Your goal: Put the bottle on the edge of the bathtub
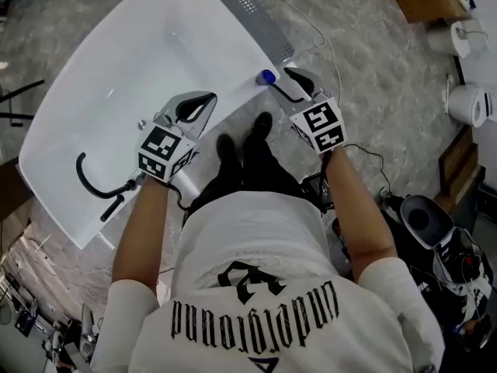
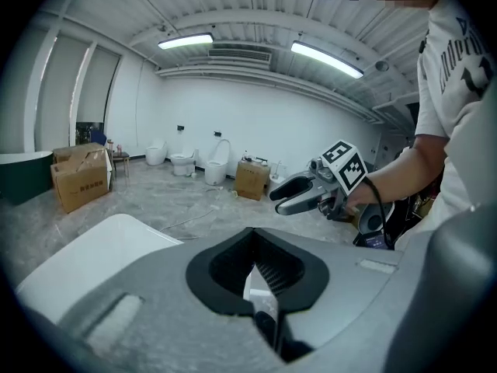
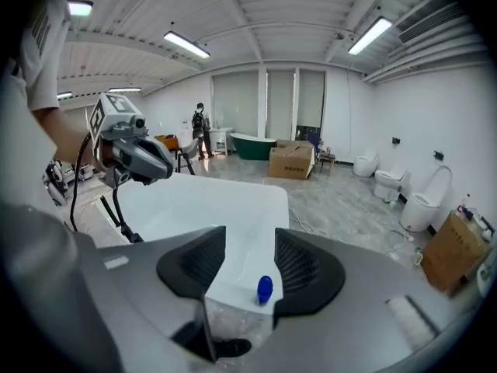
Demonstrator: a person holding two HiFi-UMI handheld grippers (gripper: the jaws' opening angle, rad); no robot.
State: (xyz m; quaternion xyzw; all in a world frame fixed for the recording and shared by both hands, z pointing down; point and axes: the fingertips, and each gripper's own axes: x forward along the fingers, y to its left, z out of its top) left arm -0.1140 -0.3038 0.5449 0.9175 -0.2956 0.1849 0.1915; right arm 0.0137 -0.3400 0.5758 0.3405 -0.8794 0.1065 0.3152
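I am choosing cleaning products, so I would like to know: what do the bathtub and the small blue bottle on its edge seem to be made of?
Bathtub: probably acrylic or glazed ceramic. It is smooth and glossy white, with soft light reflections.
Bottle: likely plastic. It is opaque, even blue with a slight sheen, but it shows too small to be sure.

Grey marbled floor (image 1: 373, 76), white walls (image 2: 256, 123), ceiling strip lights (image 2: 185, 41), cardboard boxes (image 2: 81, 179).

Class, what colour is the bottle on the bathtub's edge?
The bottle is blue, clearest in the right gripper view.
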